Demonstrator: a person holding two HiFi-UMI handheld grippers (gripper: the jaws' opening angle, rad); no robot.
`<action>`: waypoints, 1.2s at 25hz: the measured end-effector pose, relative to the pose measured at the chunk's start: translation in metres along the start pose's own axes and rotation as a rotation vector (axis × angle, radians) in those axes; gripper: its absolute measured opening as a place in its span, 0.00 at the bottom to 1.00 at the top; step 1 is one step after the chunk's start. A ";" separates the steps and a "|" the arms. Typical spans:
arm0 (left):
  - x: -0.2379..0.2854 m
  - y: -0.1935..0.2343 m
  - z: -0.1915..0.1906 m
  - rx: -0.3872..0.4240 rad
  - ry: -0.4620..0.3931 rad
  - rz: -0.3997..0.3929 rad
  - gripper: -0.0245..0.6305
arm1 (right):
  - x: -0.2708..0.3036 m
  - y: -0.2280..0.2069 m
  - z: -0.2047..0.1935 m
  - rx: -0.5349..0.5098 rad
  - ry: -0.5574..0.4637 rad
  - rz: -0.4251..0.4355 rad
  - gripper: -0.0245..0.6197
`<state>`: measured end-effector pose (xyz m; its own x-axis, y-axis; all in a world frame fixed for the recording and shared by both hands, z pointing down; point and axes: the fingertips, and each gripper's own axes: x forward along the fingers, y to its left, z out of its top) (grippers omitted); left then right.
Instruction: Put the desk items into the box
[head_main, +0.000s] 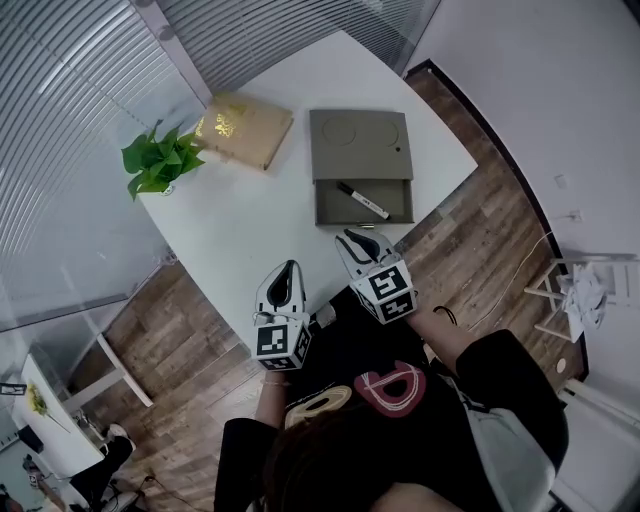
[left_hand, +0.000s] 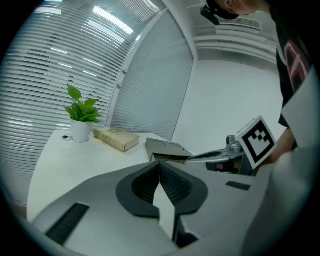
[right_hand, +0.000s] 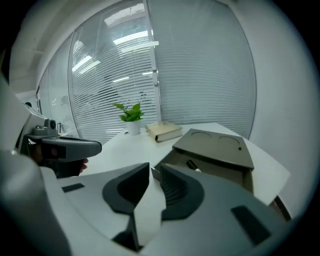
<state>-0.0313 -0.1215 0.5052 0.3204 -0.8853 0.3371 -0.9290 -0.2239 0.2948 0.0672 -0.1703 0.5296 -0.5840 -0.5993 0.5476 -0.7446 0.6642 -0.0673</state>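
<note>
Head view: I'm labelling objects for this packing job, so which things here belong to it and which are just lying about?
Part of the job: the box, open at the front; the marker, already lying in it; the left gripper and right gripper, both empty.

Probably just there: the book beside the box; the potted plant next to the book.

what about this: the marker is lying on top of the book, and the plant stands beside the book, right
Not quite. The marker lies in the open compartment of the grey box, not on the book. The plant does stand beside the book. The head view shows this.
</note>
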 end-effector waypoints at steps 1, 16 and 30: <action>-0.001 0.000 0.000 0.004 0.000 -0.001 0.06 | -0.001 0.002 -0.002 0.006 -0.012 -0.017 0.15; -0.003 -0.010 -0.004 0.010 0.007 -0.056 0.06 | -0.013 0.014 -0.008 -0.023 -0.047 -0.097 0.05; -0.005 -0.014 -0.002 0.009 -0.004 -0.083 0.06 | -0.017 0.024 0.021 0.007 -0.105 -0.047 0.05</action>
<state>-0.0198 -0.1135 0.5017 0.3953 -0.8652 0.3085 -0.9010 -0.2997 0.3137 0.0530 -0.1536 0.5014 -0.5791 -0.6733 0.4597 -0.7737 0.6316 -0.0496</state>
